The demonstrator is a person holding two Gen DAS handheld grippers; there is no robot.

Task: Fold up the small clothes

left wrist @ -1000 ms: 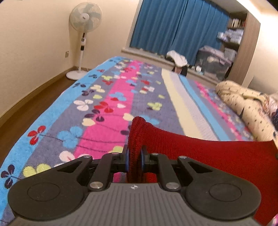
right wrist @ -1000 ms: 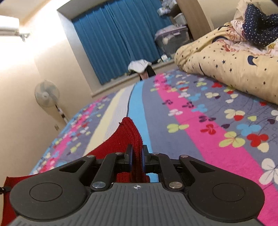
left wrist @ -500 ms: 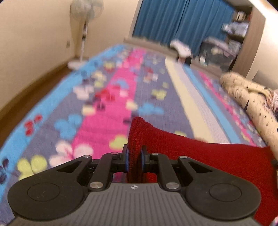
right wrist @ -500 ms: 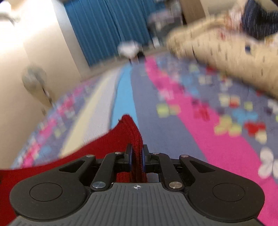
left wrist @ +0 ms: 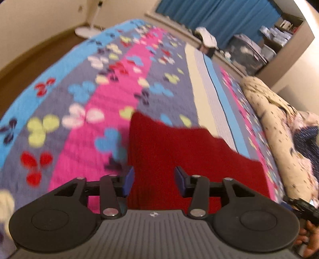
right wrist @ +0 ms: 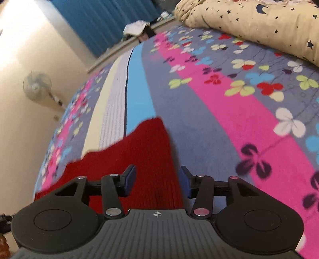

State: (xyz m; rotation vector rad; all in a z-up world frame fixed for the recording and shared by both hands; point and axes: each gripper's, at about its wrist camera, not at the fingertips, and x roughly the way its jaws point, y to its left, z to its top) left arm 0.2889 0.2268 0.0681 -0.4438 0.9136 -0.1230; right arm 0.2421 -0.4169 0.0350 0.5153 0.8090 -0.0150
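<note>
A red knit garment (left wrist: 179, 155) lies flat on the striped floral bedspread (left wrist: 83, 103). My left gripper (left wrist: 152, 180) is open, its blue pads apart above the garment's left part, holding nothing. In the right wrist view the same red garment (right wrist: 147, 159) lies under my right gripper (right wrist: 157, 181), which is also open and empty, over the garment's right corner. The garment's near edge is hidden behind both gripper bodies.
A rolled cream star-print duvet (right wrist: 259, 25) lies along the bed's right side, also in the left wrist view (left wrist: 279, 127). A standing fan (right wrist: 36, 85) is by the wall. Blue curtains (left wrist: 209, 16), a storage box and shelves are at the far end.
Both grippers opened and let go of the red garment, which dropped flat onto the bedspread. Both cameras tilted downward toward the bed.
</note>
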